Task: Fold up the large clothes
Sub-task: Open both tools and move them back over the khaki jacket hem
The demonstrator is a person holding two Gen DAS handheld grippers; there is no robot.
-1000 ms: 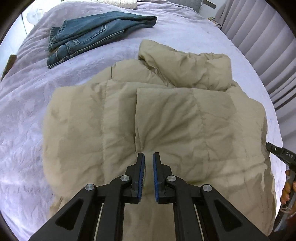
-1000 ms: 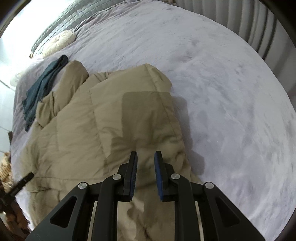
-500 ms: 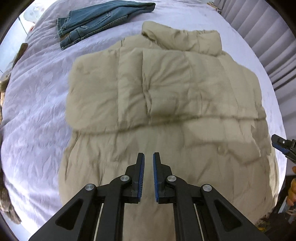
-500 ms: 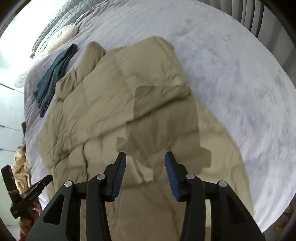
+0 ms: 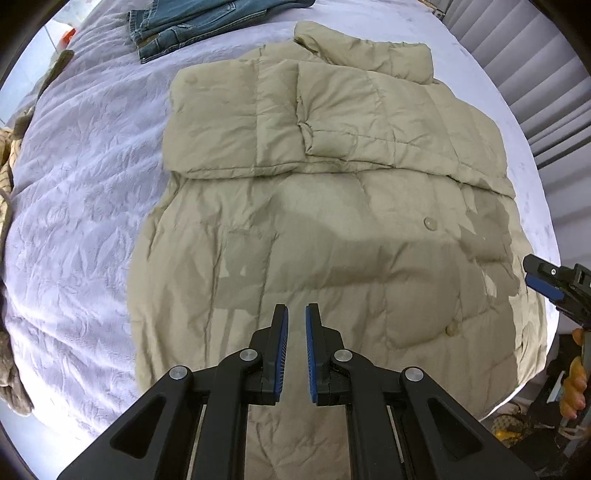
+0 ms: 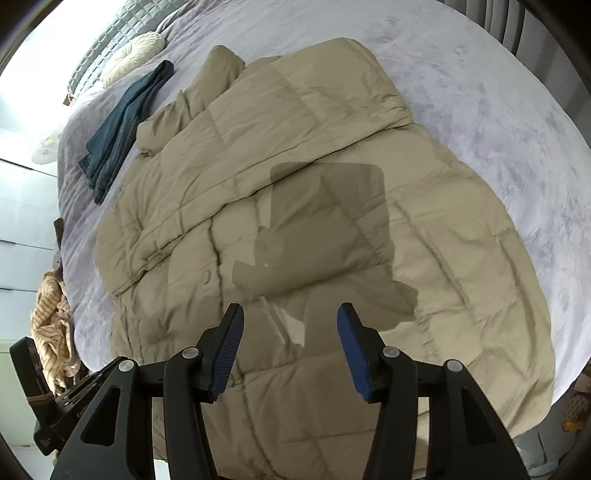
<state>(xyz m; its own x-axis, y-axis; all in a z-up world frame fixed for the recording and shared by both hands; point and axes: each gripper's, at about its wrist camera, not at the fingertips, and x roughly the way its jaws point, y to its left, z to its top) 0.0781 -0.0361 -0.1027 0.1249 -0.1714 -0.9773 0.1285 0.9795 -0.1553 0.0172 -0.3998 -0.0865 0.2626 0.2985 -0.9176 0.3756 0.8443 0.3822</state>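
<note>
Coat: a beige quilted puffer coat (image 5: 332,229) lies spread flat on the bed (image 5: 81,221), taking up its middle and reaching the near edge.
Coat's fold: both sleeves are folded inward across the chest, their ends meeting near the middle; the collar (image 5: 369,55) bunches at the far end.
Left claw: the left claw (image 5: 295,328) hangs above the coat's lower half, clenched with only a slim gap between its blue pads, nothing in it.
Right claw: the right claw (image 6: 290,332) hangs above the coat near its right side, jaws opening, nothing between them.
Jeans: folded blue jeans (image 5: 207,22) lie on the bed beyond the coat, apart from it.
Bed cover: pale lilac, patterned.
Curtains: grey pleated curtains (image 5: 535,85) beside the bed.
</note>
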